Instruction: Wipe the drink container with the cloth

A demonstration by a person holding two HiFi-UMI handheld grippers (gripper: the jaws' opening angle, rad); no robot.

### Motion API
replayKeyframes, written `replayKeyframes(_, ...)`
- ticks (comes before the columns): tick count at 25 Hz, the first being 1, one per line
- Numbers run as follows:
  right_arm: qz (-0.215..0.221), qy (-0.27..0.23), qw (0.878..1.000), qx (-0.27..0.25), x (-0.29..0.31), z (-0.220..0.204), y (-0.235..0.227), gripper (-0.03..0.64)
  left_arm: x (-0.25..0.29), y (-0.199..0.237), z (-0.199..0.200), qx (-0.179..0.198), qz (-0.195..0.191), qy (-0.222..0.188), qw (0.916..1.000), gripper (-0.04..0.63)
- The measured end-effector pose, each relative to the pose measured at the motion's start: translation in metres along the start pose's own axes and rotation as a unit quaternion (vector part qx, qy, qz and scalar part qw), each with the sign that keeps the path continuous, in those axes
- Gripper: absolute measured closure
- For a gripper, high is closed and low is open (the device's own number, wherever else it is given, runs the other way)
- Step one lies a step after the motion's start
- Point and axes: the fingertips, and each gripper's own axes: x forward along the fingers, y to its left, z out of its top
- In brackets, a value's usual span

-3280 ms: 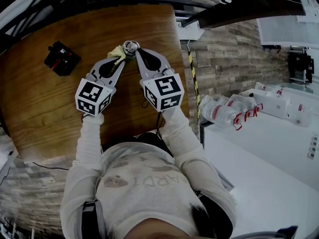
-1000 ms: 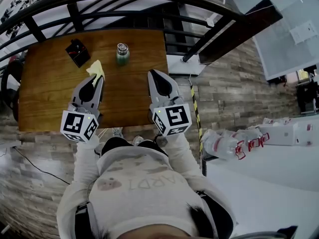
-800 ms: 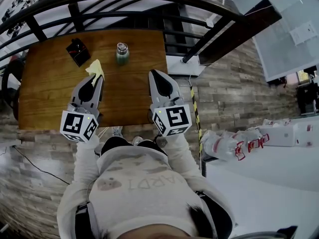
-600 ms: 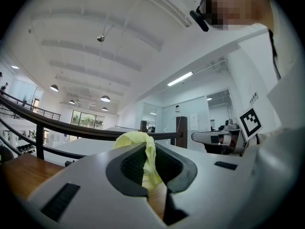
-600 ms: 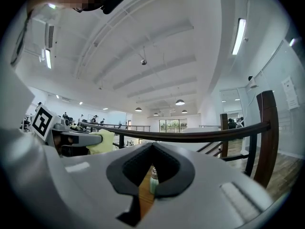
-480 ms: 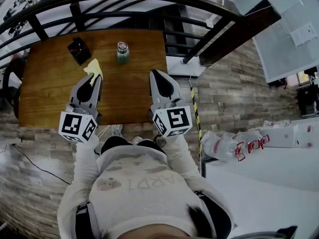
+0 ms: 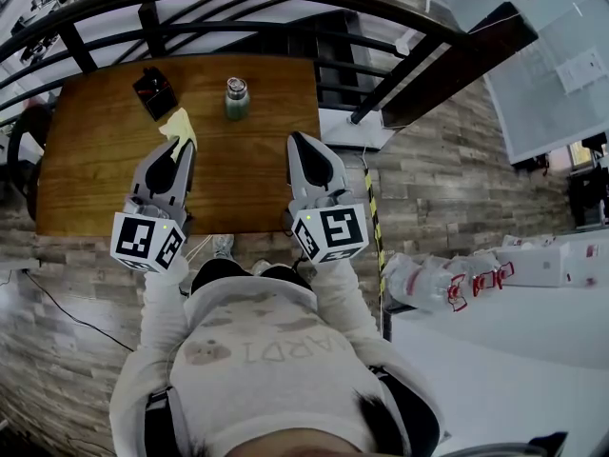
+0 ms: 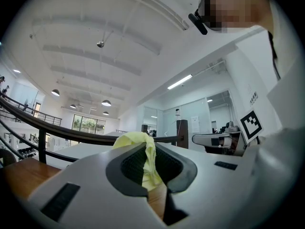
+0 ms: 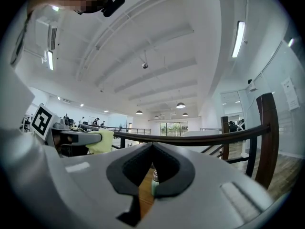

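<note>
Drink container [image 7: 236, 98] upright, far on table [image 7: 95, 174]. Lies far-right of left tool [image 7: 179, 146], which clamps cloth [image 7: 179, 125]. Right tool [image 7: 302, 144] closed, empty.

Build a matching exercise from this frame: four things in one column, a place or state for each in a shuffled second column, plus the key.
Things
1. cloth
2. drink container
3. right gripper
4. black box

Places or states
A. jaws together, nothing between them
B. pinched in the jaws of the left gripper
C. upright near the far edge of the table, clear of both grippers
D. on the table, to the left of the drink container

Pairs: 1-B, 2-C, 3-A, 4-D
</note>
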Motion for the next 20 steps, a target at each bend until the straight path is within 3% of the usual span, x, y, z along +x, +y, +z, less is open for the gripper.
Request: replayKeyframes(20,0.003,-0.005,1.0,0.005,-0.0041,0.0035,-0.005,0.606,-0.0009,-0.0092,0.0032,0.002,0.009,-0.004,0.9999,0.565)
